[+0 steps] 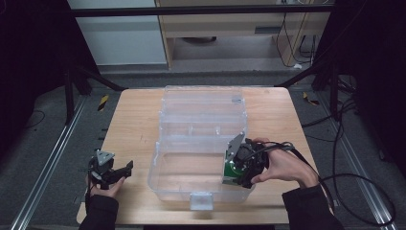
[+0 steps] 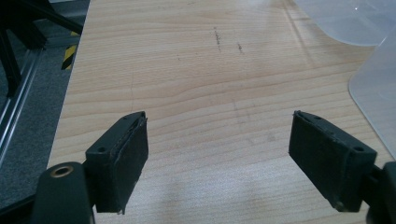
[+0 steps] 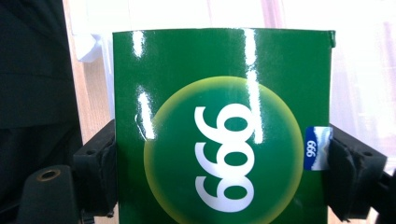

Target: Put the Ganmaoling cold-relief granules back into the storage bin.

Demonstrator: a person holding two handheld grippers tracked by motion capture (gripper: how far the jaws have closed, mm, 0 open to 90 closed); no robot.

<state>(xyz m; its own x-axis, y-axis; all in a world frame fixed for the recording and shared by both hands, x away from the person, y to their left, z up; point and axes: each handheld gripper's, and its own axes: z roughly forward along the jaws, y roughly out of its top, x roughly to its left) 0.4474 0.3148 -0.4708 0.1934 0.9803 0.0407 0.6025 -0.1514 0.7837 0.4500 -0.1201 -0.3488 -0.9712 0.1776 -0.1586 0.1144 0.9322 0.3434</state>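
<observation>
High view: a clear plastic bin (image 1: 191, 177) with its lid folded back is seen in the middle of a pale wooden surface (image 1: 134, 124), its front wall near the surface's near edge. The right gripper (image 1: 233, 172) is held over the bin's right end, close to the near right corner of the surface, and a green box (image 1: 231, 171) is clamped in it. The box is seen just at or inside the bin's right wall, so the coming move is judged to turn on this: the bin's open floor lies directly below and slightly left of the box. The left gripper (image 1: 125, 168) is held well apart, near the near left corner of the surface, left of the bin, with nothing in it.

Left gripper view: the two black jaws are spread wide over bare wood, with nothing between them. A clear edge of the bin is seen at the far right.

Right gripper view: the green box (image 3: 224, 130) is pinched by its two side edges between the pads (image 3: 100, 163), with its long axis running up and away from the gripper. It is glossy dark green, with a yellow-green disc carrying white numerals "999", read upside down here, and a small blue "999" label at its right edge. Pale clear plastic is seen behind it.
</observation>
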